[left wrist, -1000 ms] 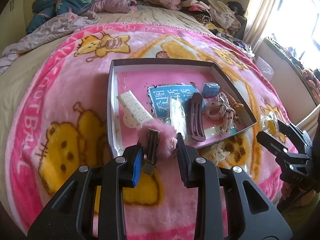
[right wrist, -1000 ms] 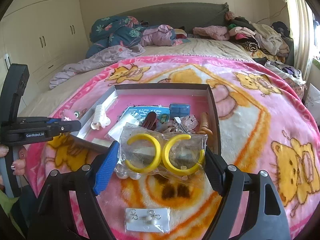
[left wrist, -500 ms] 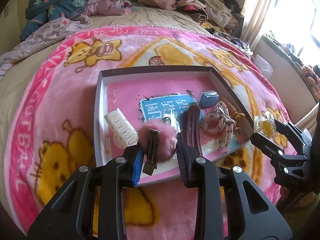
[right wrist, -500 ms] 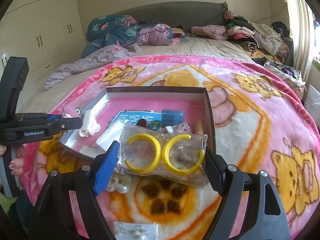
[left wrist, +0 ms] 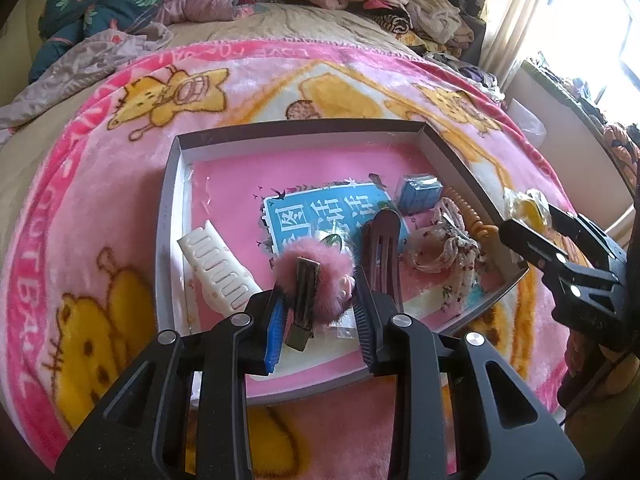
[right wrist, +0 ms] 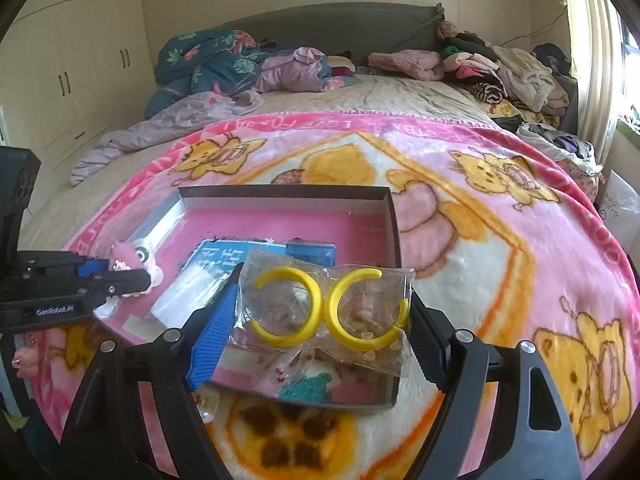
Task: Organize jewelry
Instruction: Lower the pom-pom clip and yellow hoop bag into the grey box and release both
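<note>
Gripping a fluffy pink hair clip (left wrist: pixel 316 280) between its pads, the left gripper (left wrist: pixel 320 312) hangs over the near edge of the shallow box (left wrist: pixel 304 130), the clip's metal bar pointing down toward the camera. Nearest in the right wrist view, the right gripper (right wrist: pixel 320 320) is clenched on a clear bag of yellow hoop earrings (right wrist: pixel 326 308), held above the box's near right corner. Inside the box, on its pink floor, lie a white comb-like clip (left wrist: pixel 218 270) at the left, a dark brown hair clip (left wrist: pixel 384 248) just beyond the left gripper, a patterned scrunchie (left wrist: pixel 446 250) and an orange beaded string (left wrist: pixel 472 216) along the right wall. Farther in sit a blue printed card (left wrist: pixel 320 216) and a small blue packet (left wrist: pixel 420 194). Everything rests on a pink cartoon blanket (right wrist: pixel 500 240) spread over the bed, with heaped clothes (right wrist: pixel 480 68) at the headboard and white wardrobe doors (right wrist: pixel 80 60) beyond.
</note>
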{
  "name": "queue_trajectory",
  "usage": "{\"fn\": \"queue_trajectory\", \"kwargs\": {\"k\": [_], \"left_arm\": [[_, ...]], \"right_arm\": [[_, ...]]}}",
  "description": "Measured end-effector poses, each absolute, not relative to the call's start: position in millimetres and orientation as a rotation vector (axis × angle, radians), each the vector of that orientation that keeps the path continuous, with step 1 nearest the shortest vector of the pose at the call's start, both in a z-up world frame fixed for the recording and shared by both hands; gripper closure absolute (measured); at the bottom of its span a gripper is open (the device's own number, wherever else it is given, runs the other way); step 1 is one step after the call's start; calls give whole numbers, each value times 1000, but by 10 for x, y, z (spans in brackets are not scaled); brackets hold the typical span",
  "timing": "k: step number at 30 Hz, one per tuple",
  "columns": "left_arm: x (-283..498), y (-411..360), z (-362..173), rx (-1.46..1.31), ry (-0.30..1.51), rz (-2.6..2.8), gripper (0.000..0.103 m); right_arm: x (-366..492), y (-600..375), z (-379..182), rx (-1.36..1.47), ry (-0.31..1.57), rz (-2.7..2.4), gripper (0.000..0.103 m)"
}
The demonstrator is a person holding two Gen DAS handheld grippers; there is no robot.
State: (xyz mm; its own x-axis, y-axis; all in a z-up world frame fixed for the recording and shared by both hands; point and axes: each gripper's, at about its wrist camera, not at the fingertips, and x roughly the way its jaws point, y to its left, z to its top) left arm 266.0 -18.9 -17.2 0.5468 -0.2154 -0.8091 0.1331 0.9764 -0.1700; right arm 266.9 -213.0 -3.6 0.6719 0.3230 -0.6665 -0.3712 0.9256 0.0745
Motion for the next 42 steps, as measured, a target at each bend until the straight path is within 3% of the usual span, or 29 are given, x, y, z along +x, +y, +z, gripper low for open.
{"fn": "queue_trajectory", "kwargs": {"k": [29,42], "left_arm": [[2945,-125,-403,-108,1005,-177,80],[2967,-127,-398,-108,1007,-176,79]], "right_arm": [[2930,-1903,-482,-110,831,438,26],[2727,-1930,-482,-113,845,441,15]]}}
